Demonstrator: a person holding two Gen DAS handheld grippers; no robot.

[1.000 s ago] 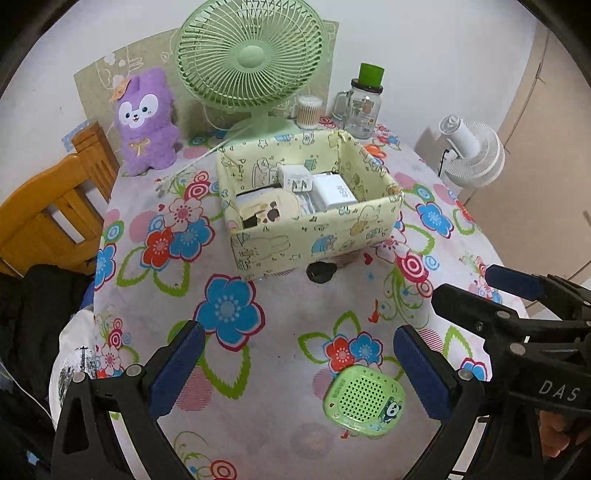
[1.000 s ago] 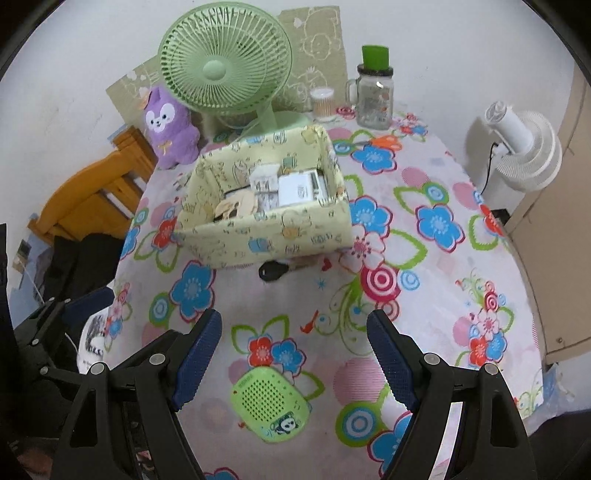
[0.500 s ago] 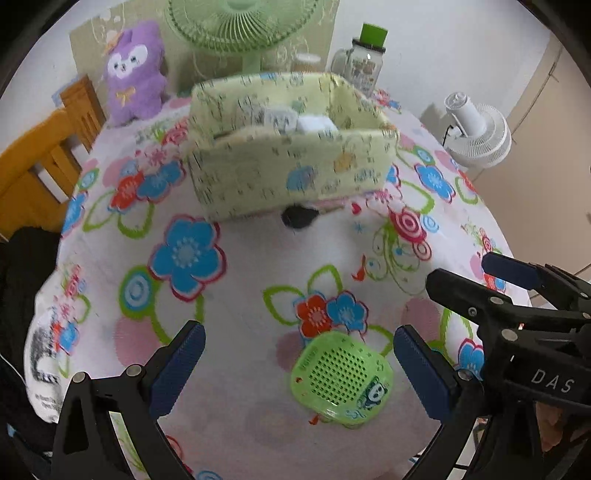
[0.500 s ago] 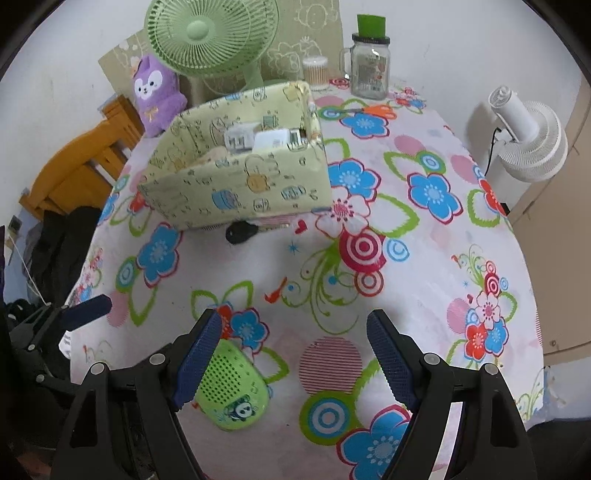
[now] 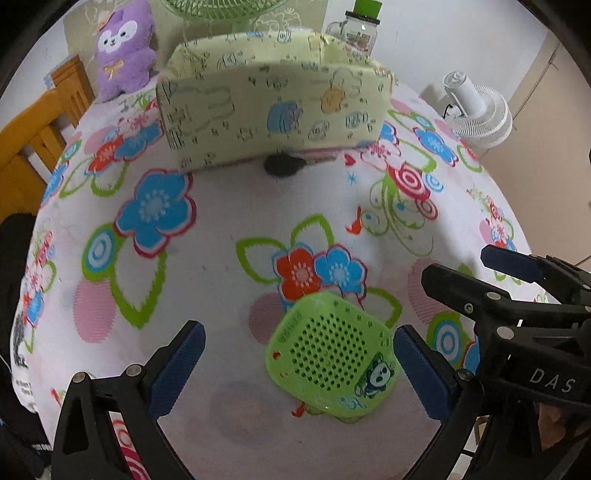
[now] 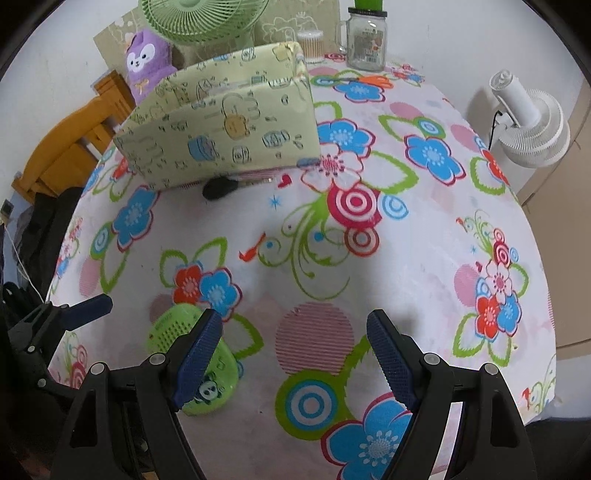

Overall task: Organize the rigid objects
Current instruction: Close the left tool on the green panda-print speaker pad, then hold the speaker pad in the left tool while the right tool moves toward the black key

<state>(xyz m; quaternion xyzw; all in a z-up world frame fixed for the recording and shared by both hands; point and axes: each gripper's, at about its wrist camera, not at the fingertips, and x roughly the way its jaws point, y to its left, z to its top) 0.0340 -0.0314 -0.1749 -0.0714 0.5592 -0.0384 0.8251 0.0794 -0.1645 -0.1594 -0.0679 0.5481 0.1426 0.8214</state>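
Note:
A flat green perforated case (image 5: pixel 334 356) with a panda print lies on the flowered tablecloth near the front edge. My left gripper (image 5: pixel 295 369) hangs open just above it, the case lying between the blue pads, closer to the right one. My right gripper (image 6: pixel 295 360) is open over bare cloth to the right of the green case (image 6: pixel 177 330), whose right part its left finger hides. A black brush (image 5: pixel 282 165) lies against the front of the pale green fabric box (image 5: pixel 273 107), whose inside is hidden at this angle.
Behind the fabric box (image 6: pixel 221 125) stand a purple plush toy (image 5: pixel 123 48), a green desk fan (image 6: pixel 195 18), a glass jar mug (image 6: pixel 365 40) and a small swab pot (image 6: pixel 310 44). A wooden chair (image 5: pixel 33 122) is at the left, a white fan (image 6: pixel 532 125) on the right.
Both grippers have sunk toward the table and tilted less steeply. The green case now looms larger between the left pads. The box's contents have dropped out of sight behind its front wall.

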